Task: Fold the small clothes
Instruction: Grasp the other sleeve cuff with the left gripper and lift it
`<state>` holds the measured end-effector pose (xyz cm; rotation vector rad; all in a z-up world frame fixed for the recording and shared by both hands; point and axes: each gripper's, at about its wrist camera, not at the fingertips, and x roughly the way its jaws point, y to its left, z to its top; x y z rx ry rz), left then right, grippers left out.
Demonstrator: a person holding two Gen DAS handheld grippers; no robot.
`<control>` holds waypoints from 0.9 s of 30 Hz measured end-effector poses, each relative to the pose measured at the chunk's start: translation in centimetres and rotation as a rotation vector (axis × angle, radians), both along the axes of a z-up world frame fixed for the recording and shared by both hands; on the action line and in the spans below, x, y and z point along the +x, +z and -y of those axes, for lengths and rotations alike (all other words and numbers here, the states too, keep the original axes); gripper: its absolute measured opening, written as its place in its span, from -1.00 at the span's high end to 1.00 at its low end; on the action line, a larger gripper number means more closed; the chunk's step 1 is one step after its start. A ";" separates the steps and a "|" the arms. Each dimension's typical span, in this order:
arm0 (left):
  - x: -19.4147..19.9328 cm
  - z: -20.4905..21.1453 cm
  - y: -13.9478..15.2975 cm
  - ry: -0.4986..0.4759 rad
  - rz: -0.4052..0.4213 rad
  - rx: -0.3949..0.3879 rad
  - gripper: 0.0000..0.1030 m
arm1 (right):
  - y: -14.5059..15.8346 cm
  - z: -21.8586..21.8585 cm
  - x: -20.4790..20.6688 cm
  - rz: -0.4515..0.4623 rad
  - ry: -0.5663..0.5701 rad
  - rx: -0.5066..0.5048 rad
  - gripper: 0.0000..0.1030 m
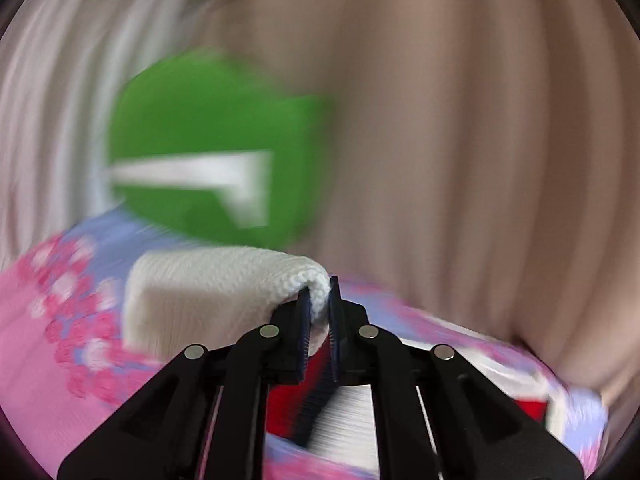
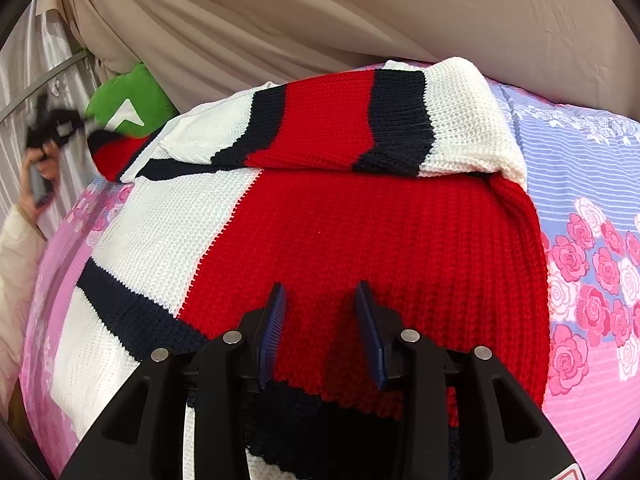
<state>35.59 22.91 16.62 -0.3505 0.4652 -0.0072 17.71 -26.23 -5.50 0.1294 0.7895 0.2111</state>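
Observation:
A small knitted sweater point(image 2: 360, 240) in red, white and navy lies on a flowered bedsheet point(image 2: 592, 320). One sleeve point(image 2: 360, 120) is folded across its upper part. My right gripper point(image 2: 320, 292) is open and empty, just above the red front of the sweater. My left gripper point(image 1: 320, 300) is shut on the white cuff point(image 1: 224, 288) of the other sleeve and holds it lifted. In the right wrist view that gripper point(image 2: 52, 132) appears at far left, blurred, with the sleeve point(image 2: 116, 152) stretched toward it.
A green cushion point(image 1: 212, 140) with a white mark sits at the far edge of the bed; it also shows in the right wrist view point(image 2: 128, 100). Beige curtains point(image 2: 320, 20) hang behind. The person's arm point(image 2: 16, 260) is at the left edge.

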 end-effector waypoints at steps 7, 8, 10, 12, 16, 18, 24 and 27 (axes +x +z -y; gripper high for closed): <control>-3.7 24.5 -2.1 -0.421 -0.014 0.221 0.78 | 0.1 0.7 -0.2 0.009 -0.003 0.050 0.13; -3.9 28.0 -4.7 -0.463 -0.062 0.256 0.67 | 0.1 0.9 -0.2 0.012 -0.003 0.061 0.12; -4.2 31.6 -8.8 -0.487 -0.128 0.314 0.32 | 0.2 1.2 -0.2 0.012 -0.003 0.082 0.09; -5.3 33.9 -12.6 -0.474 -0.174 0.377 0.25 | 0.3 1.5 -0.4 0.017 -0.005 0.105 0.04; -7.1 30.4 -14.0 -0.460 -0.208 0.264 0.02 | 0.6 2.3 -0.6 0.039 -0.001 0.155 -0.06; -7.5 27.0 -13.1 -0.407 -0.171 0.220 -0.15 | 1.0 2.7 -0.4 0.037 -0.009 0.176 -0.07; -6.0 16.7 -11.5 -0.175 -0.189 0.122 -0.40 | 3.2 3.2 3.1 0.044 -0.066 0.152 -0.11; -4.5 13.1 -12.6 -0.127 -0.264 -0.007 -0.40 | 2.5 3.9 5.9 -0.013 -0.107 0.196 -0.11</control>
